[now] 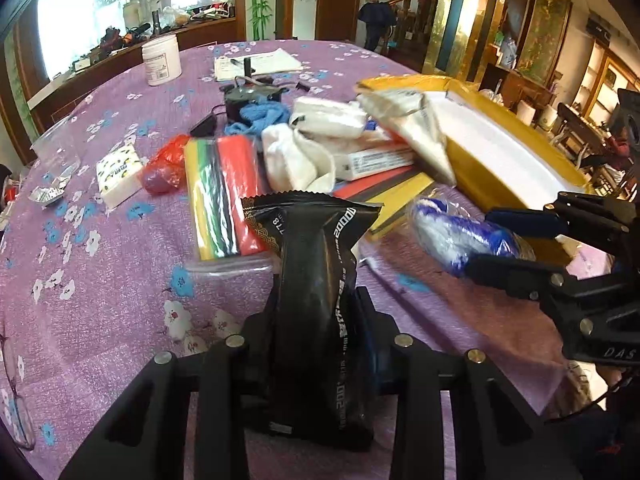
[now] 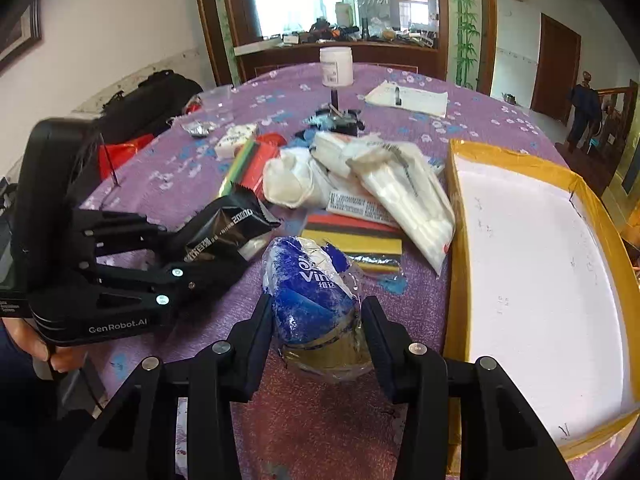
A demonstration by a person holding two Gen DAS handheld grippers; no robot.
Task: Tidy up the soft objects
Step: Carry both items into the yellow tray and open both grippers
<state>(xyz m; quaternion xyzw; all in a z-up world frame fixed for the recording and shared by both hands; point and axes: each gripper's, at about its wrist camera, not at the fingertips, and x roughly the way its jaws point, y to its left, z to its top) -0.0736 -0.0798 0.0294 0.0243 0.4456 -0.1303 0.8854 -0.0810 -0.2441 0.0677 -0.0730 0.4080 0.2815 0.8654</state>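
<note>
- A black foil pouch with white printed lettering is clamped between the jaws of the left gripper and held upright above the purple floral tablecloth.
- A blue-and-white tissue pack in crinkled clear wrap is gripped by the right gripper, its jaws closed against the pack's two sides.
- The two grippers are held near each other, the left one seen to the left in the right wrist view.
- A white foam box edged with yellow tape is seen just to the right of the right gripper, its interior bare.
- Beyond the grippers a pile is spread on the table: a white cloth, a bag of white pads, a pack of coloured sponge strips and a blue knitted item.
- A white plastic jar is stood at the far edge.
</note>
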